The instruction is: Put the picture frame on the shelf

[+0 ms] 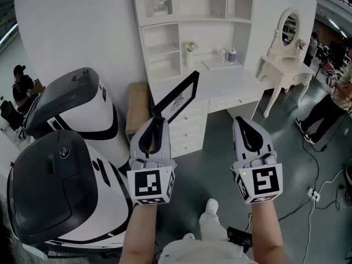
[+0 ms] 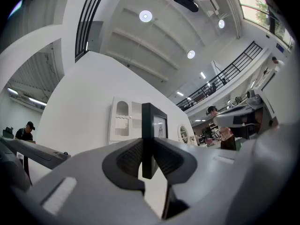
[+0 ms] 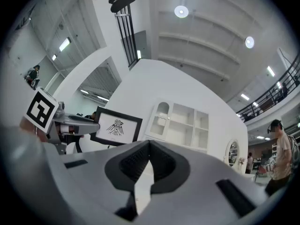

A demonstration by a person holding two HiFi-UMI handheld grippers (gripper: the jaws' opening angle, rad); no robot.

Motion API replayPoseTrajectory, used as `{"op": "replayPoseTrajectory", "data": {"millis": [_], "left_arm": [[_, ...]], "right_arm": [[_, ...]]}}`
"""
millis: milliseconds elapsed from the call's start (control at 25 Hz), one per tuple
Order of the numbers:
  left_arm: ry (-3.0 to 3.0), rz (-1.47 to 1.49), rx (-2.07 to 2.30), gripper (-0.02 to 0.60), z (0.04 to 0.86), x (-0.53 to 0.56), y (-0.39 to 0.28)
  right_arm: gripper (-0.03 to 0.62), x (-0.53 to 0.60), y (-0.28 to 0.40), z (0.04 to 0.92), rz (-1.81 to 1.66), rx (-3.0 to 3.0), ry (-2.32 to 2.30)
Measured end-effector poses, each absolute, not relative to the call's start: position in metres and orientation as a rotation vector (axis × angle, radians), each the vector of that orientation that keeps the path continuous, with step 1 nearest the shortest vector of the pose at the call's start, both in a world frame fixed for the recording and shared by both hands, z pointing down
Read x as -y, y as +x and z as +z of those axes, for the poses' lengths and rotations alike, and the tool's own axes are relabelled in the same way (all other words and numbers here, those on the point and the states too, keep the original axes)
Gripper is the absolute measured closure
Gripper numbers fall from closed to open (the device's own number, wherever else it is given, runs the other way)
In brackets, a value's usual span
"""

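Left gripper view: left gripper (image 2: 148, 149) has its fingers (image 2: 129, 159) clamped on the thin black edge of the picture frame (image 2: 149, 121). They stand only slightly apart, the width of that edge. The frame stands up out of the fingers, edge-on to this camera, with its glass face to the right of them.

Head view: same grip, with the frame running up and away from the fingertips at a slant. It's held in the air, touching nothing else.

Right gripper (image 3: 149, 146): fingers (image 3: 133, 161) are pressed together with nothing between them. The frame's printed face shows up and to the left of them, well apart.

Step, as I read it: frame is grasped and in carry, placement not started. The white shelf (image 1: 220, 20) is ahead of both sets of fingers and well apart. Its open bays sit above the counter (image 1: 231, 87).

Next move calls for:
- closing the gap to the shelf and lifting the fingers to the level of an open bay
- rolling the left wrist so the frame's long edge comes level, face outward
- setting the bottom edge on the shelf board and leaning the frame back before letting go

Watch item: the grip is on one edge only, so the frame overhangs the fingers and could pivot. The idle right gripper could steady the free end.
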State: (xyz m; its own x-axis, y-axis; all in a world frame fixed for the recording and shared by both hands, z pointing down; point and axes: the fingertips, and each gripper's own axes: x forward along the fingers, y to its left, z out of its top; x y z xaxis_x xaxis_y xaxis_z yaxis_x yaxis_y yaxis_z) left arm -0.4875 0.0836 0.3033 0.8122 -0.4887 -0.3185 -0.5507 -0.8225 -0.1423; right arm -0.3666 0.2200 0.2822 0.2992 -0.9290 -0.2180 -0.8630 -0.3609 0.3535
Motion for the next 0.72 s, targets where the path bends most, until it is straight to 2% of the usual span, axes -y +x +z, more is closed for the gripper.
{"op": "replayPoseTrajectory", "data": {"millis": [240, 440, 720], "left_arm": [[-2.763, 0.398, -0.814, 0.506, 0.298, -0.064, -0.472], [-2.757, 0.386, -0.804, 0.506, 0.294, -0.042, -0.435], [-2.725, 0.379, -0.840, 0.506, 0.279, -0.001, -0.368]], "right_arm": [[0.586, -0.203, -0.344, 0.289, -0.561, 1.668, 2.412], [0.585, -0.180, -0.315, 0.278, -0.587, 1.706, 2.434], [0.585, -0.142, -0.236, 0.263, -0.613, 1.694, 2.458]]}}
